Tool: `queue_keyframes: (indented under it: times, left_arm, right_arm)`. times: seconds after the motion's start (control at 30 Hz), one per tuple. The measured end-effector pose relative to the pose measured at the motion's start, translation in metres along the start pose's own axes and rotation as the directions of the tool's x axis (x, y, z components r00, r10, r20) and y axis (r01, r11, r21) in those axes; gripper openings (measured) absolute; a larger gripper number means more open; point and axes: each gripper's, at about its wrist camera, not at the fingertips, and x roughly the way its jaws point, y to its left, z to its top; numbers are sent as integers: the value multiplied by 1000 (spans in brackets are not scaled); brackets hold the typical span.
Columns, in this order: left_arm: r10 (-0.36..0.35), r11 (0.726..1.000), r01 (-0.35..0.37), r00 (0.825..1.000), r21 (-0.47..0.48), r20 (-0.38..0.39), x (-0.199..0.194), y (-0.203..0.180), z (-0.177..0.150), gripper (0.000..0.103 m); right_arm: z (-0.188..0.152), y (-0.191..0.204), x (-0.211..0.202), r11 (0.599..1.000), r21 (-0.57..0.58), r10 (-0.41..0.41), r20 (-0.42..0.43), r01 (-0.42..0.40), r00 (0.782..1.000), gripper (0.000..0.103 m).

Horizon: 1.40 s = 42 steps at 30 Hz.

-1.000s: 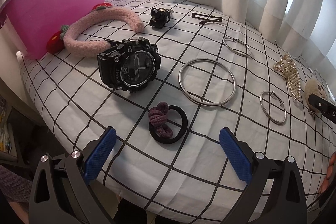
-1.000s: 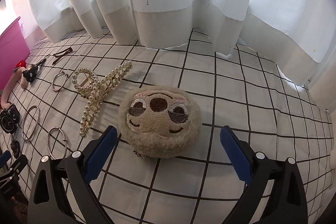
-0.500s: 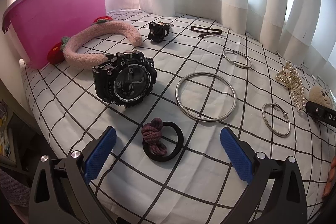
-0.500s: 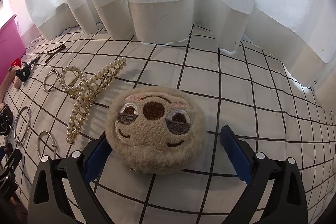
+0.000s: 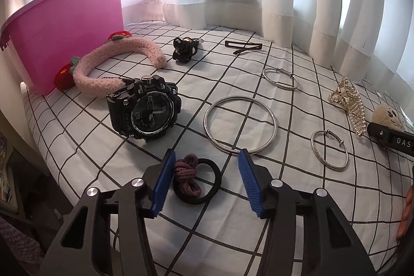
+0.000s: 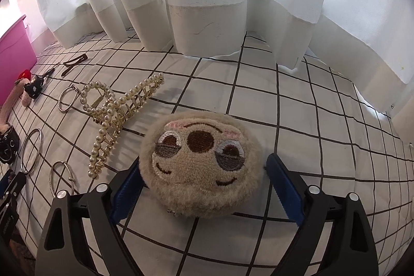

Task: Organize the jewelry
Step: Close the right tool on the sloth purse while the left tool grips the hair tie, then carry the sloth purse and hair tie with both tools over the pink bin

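A black hair tie with a purple knotted tie on it (image 5: pixel 196 181) lies on the grid-patterned cloth between the blue pads of my left gripper (image 5: pixel 207 183). Its jaws are closing; the left pad is at the knot, and a gap remains on the right. In the right wrist view a beige plush sloth face (image 6: pixel 201 159) sits between the pads of my right gripper (image 6: pixel 205 194). Those jaws are closing too, and the fur reaches both pads without being squeezed. A pink tub (image 5: pixel 64 38) stands at the far left.
On the cloth lie a black sport watch (image 5: pixel 145 110), a fluffy pink headband (image 5: pixel 116 58), a large silver bangle (image 5: pixel 240 124), two smaller bangles (image 5: pixel 330 149), a pearl claw clip (image 6: pixel 116 115) and a black hair clip (image 5: pixel 243 46). White curtains hang behind. The table edge drops off at the left.
The left jaws have narrowed sharply around the hair tie. The right gripper has slid forward so the plush sits between its pads, and its jaws have narrowed slightly.
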Motion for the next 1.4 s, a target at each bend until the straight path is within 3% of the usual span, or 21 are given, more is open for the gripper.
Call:
queue_keyframes:
  times: [0.07, 0.13, 0.6, 0.83, 0.97, 1.2, 1.4]
  left_arm:
    - [-7, 1000, 7, 1000, 15, 2, -1, -2, 0, 24]
    - [-14, 1000, 14, 1000, 13, 1, -1, -2, 0, 19]
    - [-41, 999, 41, 999, -30, 18, -22, 14, 8, 17]
    - [-51, 998, 53, 997, -42, 60, -62, 26, 38, 17]
    - [-28, 997, 34, 995, -68, 91, -91, 44, 63, 17]
    - [41, 988, -15, 985, -157, 167, -143, 97, 109, 17]
    - [117, 973, -67, 968, -222, 223, -176, 163, 153, 17]
  right_arm:
    - [-1, 2, -3, 1000, -11, 6, 7, -6, 1000, 65]
    - [-1, 2, -4, 1000, -5, 19, 9, -19, 1000, 62]
    - [-9, 1, -32, 997, 27, 69, 45, -70, 997, 59]
    - [-2, 18, -75, 995, -15, 97, 59, -96, 994, 59]
    - [9, 33, -107, 988, -45, 153, 78, -150, 985, 59]
    - [46, 91, -162, 949, -142, 299, 128, -281, 946, 59]
    - [87, 171, -191, 888, -229, 439, 164, -398, 884, 59]
